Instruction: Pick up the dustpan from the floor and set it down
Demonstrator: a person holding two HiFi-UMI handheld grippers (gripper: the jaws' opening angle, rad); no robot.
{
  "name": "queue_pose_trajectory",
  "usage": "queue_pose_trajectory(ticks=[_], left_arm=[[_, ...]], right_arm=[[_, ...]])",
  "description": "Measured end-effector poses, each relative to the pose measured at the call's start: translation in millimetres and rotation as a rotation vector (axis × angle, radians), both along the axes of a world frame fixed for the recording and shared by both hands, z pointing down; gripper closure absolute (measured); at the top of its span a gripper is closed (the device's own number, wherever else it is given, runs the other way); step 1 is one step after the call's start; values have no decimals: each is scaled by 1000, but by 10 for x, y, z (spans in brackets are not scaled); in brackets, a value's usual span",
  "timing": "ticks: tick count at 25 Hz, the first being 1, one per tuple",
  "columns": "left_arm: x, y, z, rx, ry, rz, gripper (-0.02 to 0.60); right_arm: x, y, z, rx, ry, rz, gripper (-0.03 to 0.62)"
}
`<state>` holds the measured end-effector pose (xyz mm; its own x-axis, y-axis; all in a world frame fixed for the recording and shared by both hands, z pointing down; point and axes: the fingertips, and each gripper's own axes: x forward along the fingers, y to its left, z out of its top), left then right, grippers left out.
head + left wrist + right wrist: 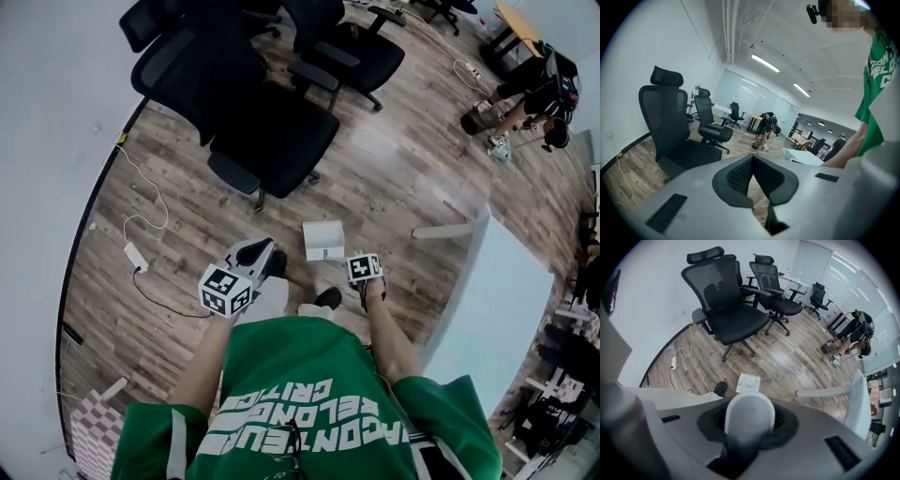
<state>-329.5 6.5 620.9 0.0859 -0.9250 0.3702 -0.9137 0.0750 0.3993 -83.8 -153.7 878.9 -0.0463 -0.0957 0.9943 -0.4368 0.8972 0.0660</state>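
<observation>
Two grippers, one load. Left gripper (pixel 255 249): jaws closed tip to tip, nothing between them, off to the left of the pan. Dustpan (pixel 323 239): white, long-handled, its pan down at the wood floor (pixel 403 178) just ahead of the shoes (pixel 328 298). Resting or hanging just above it, can't tell. Right gripper (pixel 750 422): pointing down, clamped on the handle top (pixel 749 406). That fits a lift about to start or a set-down ending. Either way, probably best to keep the clamp firm and the handle vertical so the pan doesn't swing, and stay clear of the shoes and the chair base (pixel 258 192).

Matt plastic dustpan (pixel 323 240) (woodgrain floor (pixel 394 178))
</observation>
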Motion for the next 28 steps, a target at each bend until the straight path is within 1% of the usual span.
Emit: queue_pose_trajectory(ticks=[6, 12, 15, 19, 24, 28], left_arm=[[-101, -55, 55, -8, 11, 28, 580], [-147, -216, 136, -14, 34, 113, 580], [-86, -344, 172, -8, 49, 179, 580], [56, -555, 202, 4, 65, 278, 580], [230, -748, 193, 24, 74, 396, 580], [368, -855, 170, 34, 71, 490, 580]], right_arm=[[21, 75, 133, -7, 4, 15, 482], [27, 123, 112, -7, 21, 28, 482], [14, 163, 121, -13, 4, 58, 481], [111, 168, -61, 4, 12, 134, 468], [110, 182, -335, 66, -70, 150, 453], [230, 183, -739, 164, -142, 204, 444]])
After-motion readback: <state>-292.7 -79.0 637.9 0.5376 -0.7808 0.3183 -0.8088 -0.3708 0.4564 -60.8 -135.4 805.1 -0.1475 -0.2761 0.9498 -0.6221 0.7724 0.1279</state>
